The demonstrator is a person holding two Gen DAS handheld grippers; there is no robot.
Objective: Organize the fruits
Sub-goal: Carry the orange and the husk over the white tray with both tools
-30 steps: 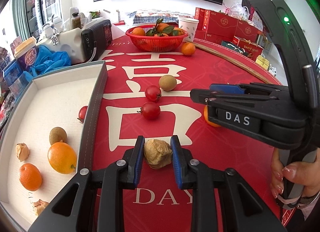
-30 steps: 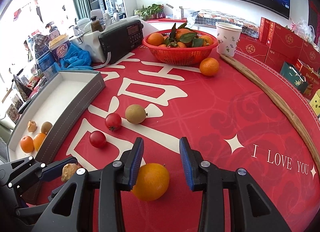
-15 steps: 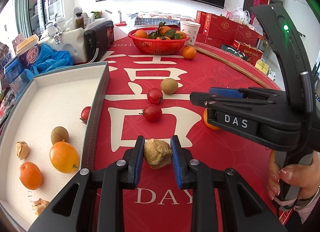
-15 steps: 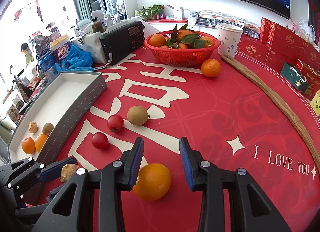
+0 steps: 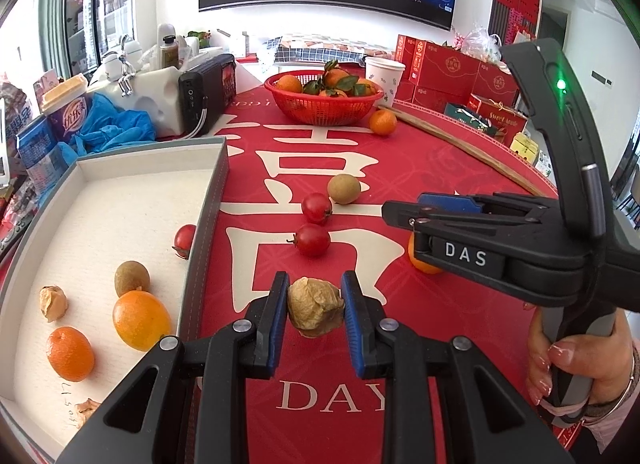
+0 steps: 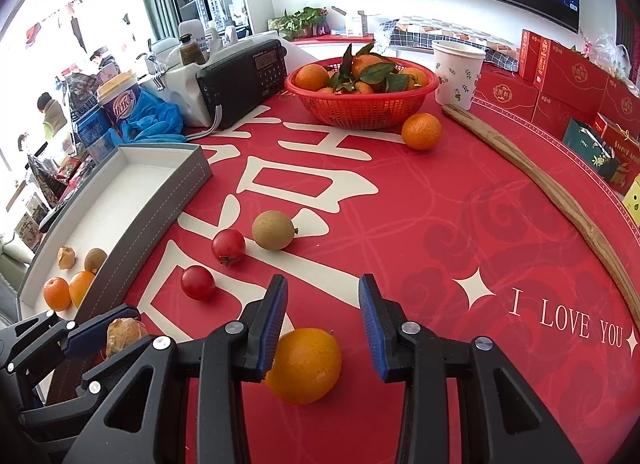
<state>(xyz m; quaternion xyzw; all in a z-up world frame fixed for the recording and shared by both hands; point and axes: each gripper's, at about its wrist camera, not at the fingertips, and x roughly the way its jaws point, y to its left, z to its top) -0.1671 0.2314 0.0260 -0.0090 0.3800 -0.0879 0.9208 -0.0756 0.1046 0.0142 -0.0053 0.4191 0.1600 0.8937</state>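
My left gripper (image 5: 315, 306) is shut on a tan papery husk fruit (image 5: 315, 307), held just above the red tablecloth; the fruit also shows in the right wrist view (image 6: 124, 334). My right gripper (image 6: 323, 314) is open, its jaws around an orange (image 6: 305, 364) that rests on the cloth, touching the left pad. The grey tray (image 5: 208, 200) at left holds an orange (image 5: 141, 319), a mandarin (image 5: 70, 353), a kiwi-like fruit (image 5: 132, 278), a tomato (image 5: 185, 236) and husk fruits. Two tomatoes (image 5: 314, 239) and a brown fruit (image 5: 344, 189) lie on the cloth.
A red basket of mandarins (image 6: 362, 98) stands at the back with a loose mandarin (image 6: 421, 131) beside it. A paper cup (image 6: 458, 74), a black radio (image 6: 244, 78), red gift boxes (image 6: 560, 76) and a long wooden stick (image 6: 560, 192) line the far side.
The left gripper has risen a little with the husk fruit in it. The right gripper stays around the orange.
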